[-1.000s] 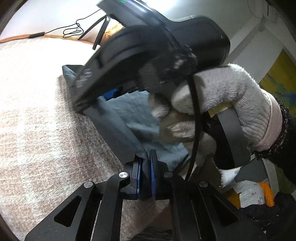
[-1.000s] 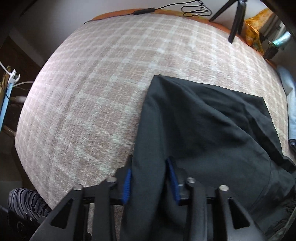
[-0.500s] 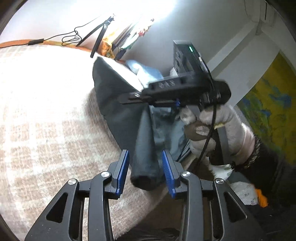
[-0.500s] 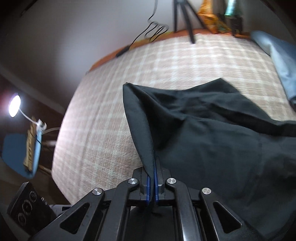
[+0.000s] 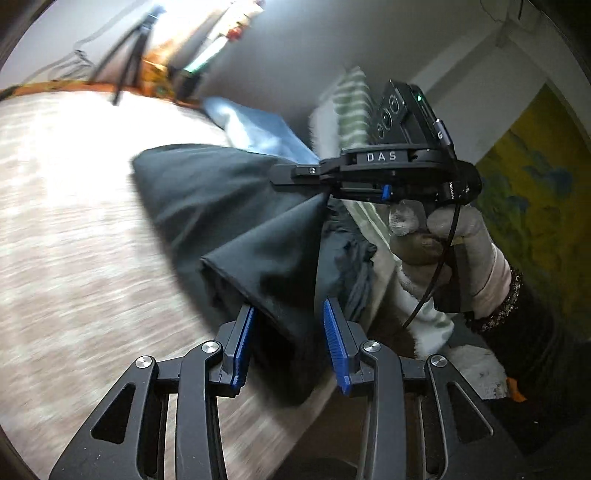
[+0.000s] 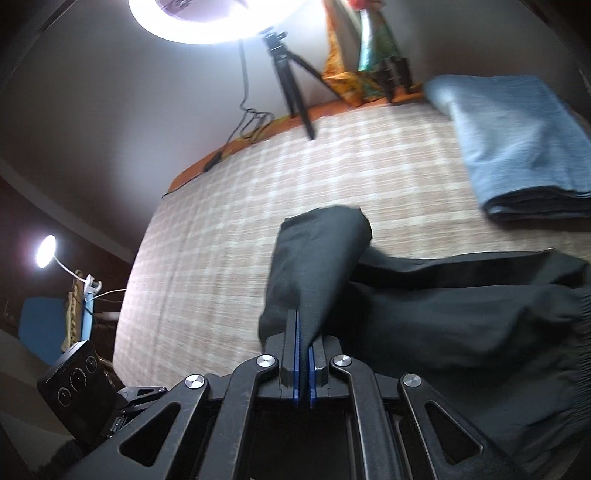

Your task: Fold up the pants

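The black pants [image 5: 229,206] lie partly on the checked bedcover [image 5: 74,221], with one part lifted. My left gripper [image 5: 288,343] is open, its blue pads on either side of a hanging fold of the pants. My right gripper [image 6: 303,354] is shut on a pinch of the black pants [image 6: 461,314] and holds it up above the bed. In the left wrist view the right gripper [image 5: 325,192] shows in a gloved hand [image 5: 443,243], with cloth stretched from its tip.
Folded blue jeans [image 6: 517,147] lie on the checked bedcover [image 6: 258,192] at the far right. A tripod [image 6: 291,77] with a ring light [image 6: 207,22] and cables stands at the bed's far edge. A striped pillow [image 5: 351,110] is beyond the pants.
My left gripper has opened and now has a fold of the pants between its pads. My right gripper closed on the pants and lifted them up.
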The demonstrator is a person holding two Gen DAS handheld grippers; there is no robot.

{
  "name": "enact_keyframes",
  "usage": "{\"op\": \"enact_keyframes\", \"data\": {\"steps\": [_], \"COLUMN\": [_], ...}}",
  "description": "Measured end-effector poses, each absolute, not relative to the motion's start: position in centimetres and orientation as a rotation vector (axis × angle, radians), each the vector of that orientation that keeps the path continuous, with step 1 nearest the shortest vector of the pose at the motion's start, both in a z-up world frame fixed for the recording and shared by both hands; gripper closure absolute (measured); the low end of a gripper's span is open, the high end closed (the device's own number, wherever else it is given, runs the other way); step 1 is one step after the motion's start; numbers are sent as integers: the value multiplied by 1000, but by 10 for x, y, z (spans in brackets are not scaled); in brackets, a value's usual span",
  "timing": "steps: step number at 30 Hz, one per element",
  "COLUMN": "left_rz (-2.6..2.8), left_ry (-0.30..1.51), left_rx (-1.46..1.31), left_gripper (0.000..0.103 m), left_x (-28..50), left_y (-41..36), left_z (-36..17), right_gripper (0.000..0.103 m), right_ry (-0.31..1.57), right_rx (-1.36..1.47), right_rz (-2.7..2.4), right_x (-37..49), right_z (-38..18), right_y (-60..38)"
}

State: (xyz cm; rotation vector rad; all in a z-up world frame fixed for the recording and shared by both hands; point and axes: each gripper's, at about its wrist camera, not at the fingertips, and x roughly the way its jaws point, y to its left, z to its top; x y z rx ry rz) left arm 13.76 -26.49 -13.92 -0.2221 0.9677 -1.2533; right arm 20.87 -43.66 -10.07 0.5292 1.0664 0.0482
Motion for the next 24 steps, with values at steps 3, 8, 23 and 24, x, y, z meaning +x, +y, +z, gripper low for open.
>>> {"op": "enact_keyframes", "data": {"steps": [3, 8, 23, 24], "left_rz": [-1276, -1249, -1194, -1212], "left_ry": [986, 955, 1059, 1062], "left_rx": [-188, -73, -65, -77], "left_gripper": [68, 68, 60, 67], "left_x": [139, 134, 175, 174], "left_y": [-293, -307, -344, -344], "left_z": [-145, -139, -170, -171], "right_gripper": [102, 102, 61, 61], "right_ry": [1073, 1109, 1114, 1119], "right_rx": [542, 566, 687, 694], "right_rz": [18, 2, 134, 127], "right_x": [201, 191, 216, 223], "right_z": [-107, -136, -167, -170], "right_y": [-459, -489, -521, -522]}}
